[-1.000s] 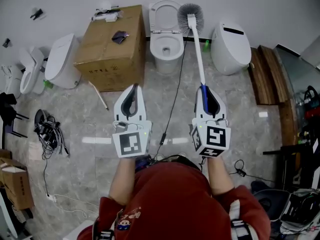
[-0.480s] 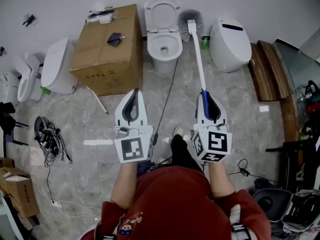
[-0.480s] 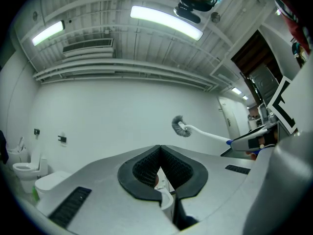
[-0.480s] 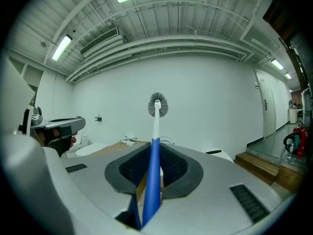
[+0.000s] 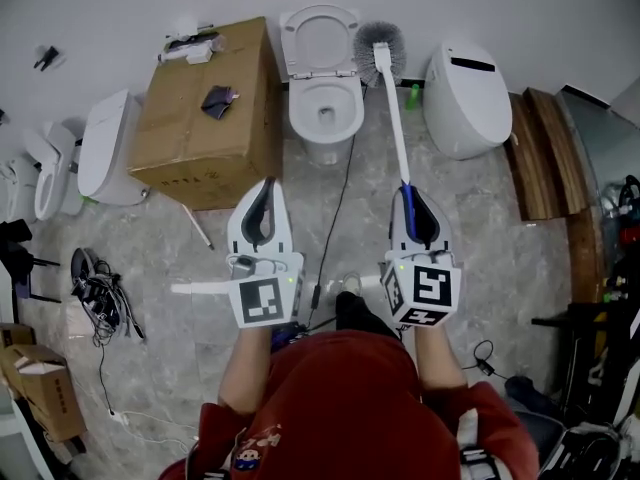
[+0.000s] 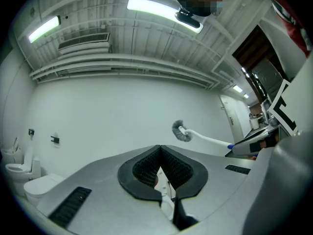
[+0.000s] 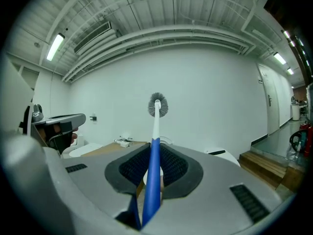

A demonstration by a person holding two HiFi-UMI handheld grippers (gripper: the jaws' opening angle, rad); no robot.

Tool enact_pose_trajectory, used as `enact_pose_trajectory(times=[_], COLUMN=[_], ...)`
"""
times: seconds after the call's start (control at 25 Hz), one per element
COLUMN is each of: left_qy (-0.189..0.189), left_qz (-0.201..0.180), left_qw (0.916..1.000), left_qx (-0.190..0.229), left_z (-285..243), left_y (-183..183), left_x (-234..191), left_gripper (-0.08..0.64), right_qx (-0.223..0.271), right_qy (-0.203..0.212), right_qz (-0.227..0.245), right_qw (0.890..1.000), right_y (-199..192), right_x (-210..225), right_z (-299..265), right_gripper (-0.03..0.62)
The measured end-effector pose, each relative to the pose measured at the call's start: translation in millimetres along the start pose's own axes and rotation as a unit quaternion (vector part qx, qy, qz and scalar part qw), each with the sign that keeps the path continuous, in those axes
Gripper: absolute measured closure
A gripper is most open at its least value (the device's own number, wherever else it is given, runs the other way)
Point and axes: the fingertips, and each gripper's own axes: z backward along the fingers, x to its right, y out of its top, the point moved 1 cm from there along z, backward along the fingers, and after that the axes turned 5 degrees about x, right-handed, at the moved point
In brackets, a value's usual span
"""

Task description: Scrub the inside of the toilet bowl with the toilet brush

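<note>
An open white toilet (image 5: 324, 98) stands against the far wall, its lid raised. My right gripper (image 5: 405, 192) (image 7: 152, 156) is shut on the blue grip of the toilet brush (image 5: 392, 100) (image 7: 156, 126). The brush's white shaft points forward and up. Its grey bristle head (image 5: 380, 46) (image 7: 158, 104) hovers just right of the toilet's lid, above the floor. My left gripper (image 5: 263, 190) (image 6: 160, 156) is shut with nothing between its jaws. It is held level with the right one, short of the toilet. The brush (image 6: 195, 134) also shows at the right of the left gripper view.
A large cardboard box (image 5: 203, 114) stands left of the toilet, with small items on top. Another closed white toilet (image 5: 466, 84) sits to the right, and more toilets (image 5: 100, 149) to the left. A black cable (image 5: 340, 208) runs across the marble floor. Wooden steps (image 5: 543, 154) lie at the right.
The toilet, box and floor have slid down and nearer in the head view as the person stepped forward. Both grippers keep their pose, and the brush stays gripped.
</note>
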Motion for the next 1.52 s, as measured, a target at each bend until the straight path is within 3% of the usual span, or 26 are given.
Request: enact_pose_trajectory(times=[0.36,0.84,1.16,1.52], left_qy=[0.006,0.013,0.012,0.007], left_qz=[-0.011,-0.021,-0.001,0.006], left_qw=[0.9999,0.9996,0.9999,0.9999], left_qx=[0.001,-0.012,-0.005,-0.006], left_z=[-111,-173,-217,-318], left_y=[-26,-47,-76,-126], left_x=[21,17,-21,-106], left_gripper=[0.548,0.548,0.548,0.548], right_qx=[-0.01,-0.018,-0.019,-0.028], right_qy=[0.02,0.028,0.023,0.014], right_qz=[-0.008,-0.024,-0.005,0.023], right_qw=[1.0,0.999,1.0,0.999], right_y=[-3,-9,-11,-9], right_x=[60,88,73,33], right_z=[-99,-164,-220,-346], right_gripper=[0.531,0.531,0.531,0.531])
